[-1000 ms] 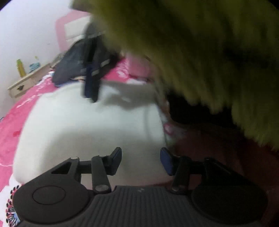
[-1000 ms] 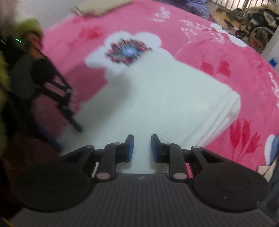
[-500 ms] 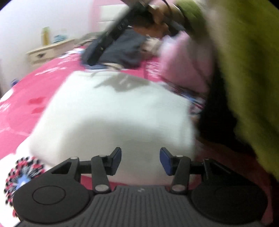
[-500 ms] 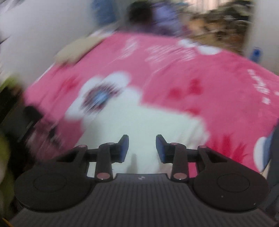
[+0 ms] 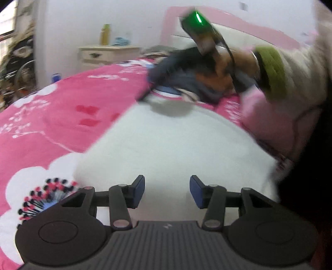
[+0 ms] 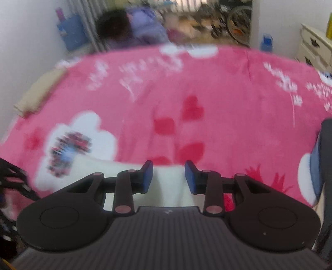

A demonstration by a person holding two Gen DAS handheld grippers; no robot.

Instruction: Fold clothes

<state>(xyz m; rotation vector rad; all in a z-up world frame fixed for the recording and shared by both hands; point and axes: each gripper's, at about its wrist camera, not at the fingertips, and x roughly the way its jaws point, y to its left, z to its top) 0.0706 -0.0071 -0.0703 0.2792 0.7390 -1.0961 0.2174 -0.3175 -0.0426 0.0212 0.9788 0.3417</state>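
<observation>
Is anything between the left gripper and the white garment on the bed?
Nothing visible does. The left gripper is open with the white garment lying directly ahead of its fingers on the pink bedspread; the dark clothes pile sits beyond it.

A home bedroom. A bed (image 6: 207, 87) under a pink flowered blanket (image 5: 62, 116) fills it. A cream nightstand (image 5: 103, 55) stands by the pink headboard (image 5: 228, 18).

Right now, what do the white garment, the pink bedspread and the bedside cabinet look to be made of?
The white garment looks like soft, matte knit or fleece: no sheen, rounded folded edges, though blur hides the weave. The pink bedspread seems plush fleece, its printed hearts and flowers soft-edged on a fuzzy surface. The bedside cabinet appears to be cream-painted wood with a dark metal-looking drawer pull; the finish is unclear.
</observation>
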